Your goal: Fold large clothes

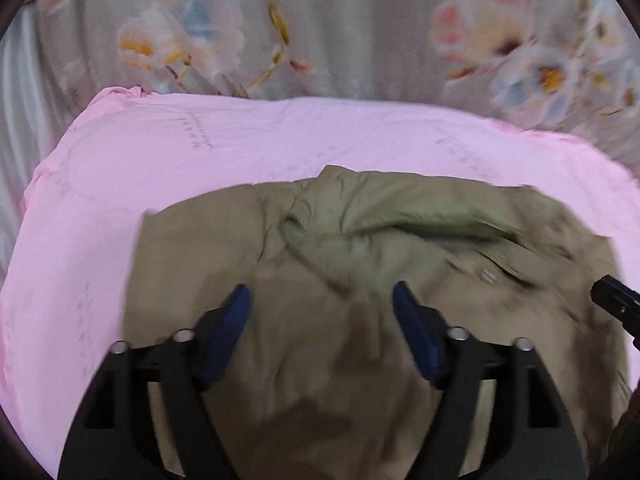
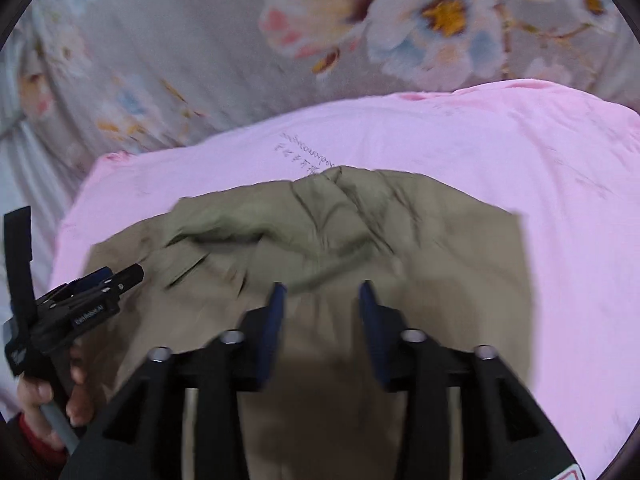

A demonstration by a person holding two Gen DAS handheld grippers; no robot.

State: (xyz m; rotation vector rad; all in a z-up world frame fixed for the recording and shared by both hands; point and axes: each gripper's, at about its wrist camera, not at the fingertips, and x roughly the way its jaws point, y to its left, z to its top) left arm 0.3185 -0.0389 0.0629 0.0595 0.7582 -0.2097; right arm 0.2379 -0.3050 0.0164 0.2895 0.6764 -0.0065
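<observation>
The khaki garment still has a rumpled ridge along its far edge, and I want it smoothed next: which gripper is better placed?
Probably the right gripper: open, the khaki garment's ridge just past its tips. The left gripper sits farther back.

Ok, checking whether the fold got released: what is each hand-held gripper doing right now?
Left hand-held gripper: open, nothing between its fingers, above the khaki garment.
Right hand-held gripper: open, holding nothing, above the same garment.

Khaki-olive garment, folded and rumpled along its far edge, flat on the pink sheet
</observation>
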